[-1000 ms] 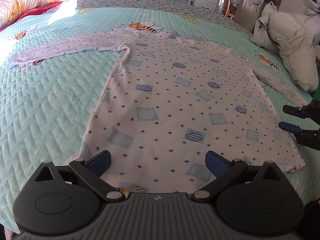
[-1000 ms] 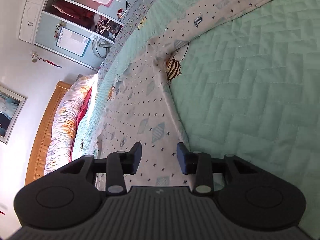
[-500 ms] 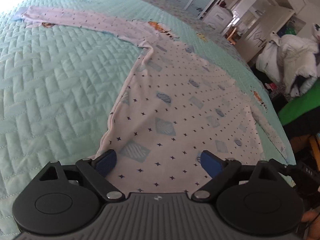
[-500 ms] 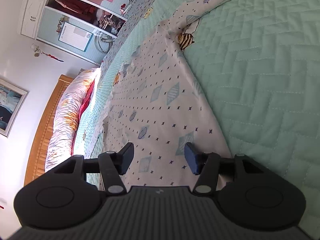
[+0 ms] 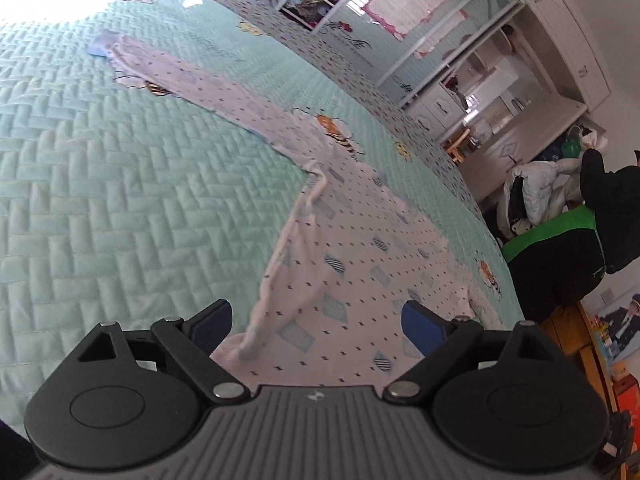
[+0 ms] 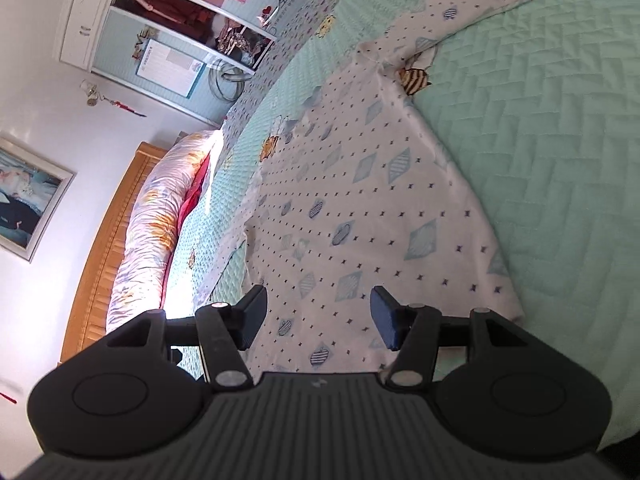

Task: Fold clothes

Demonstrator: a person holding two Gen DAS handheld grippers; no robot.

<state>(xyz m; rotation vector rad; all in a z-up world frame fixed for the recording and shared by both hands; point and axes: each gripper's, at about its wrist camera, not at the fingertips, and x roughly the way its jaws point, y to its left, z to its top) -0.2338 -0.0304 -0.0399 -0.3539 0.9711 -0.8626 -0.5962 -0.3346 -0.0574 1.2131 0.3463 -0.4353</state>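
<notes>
White cotton, printed with small dark dots and pale blue diamonds: a long-sleeved top (image 5: 352,264) lay spread flat on the mint-green quilted bedspread (image 5: 120,208). In the left wrist view its body ran lengthwise away from the camera, hem nearest, and one sleeve (image 5: 192,80) stretched straight out toward the upper left, its blue cuff at the far end. The side seam near the armpit was rumpled into a ridge. The left gripper (image 5: 316,322) hung over the hem's left corner, blue pads wide apart, nothing pinched between them. In the right wrist view the top (image 6: 360,216) ran away from the camera, the other sleeve reaching to the upper right. The right gripper (image 6: 318,312) hovered above the hem, jaws apart, gripping no cloth.
</notes>
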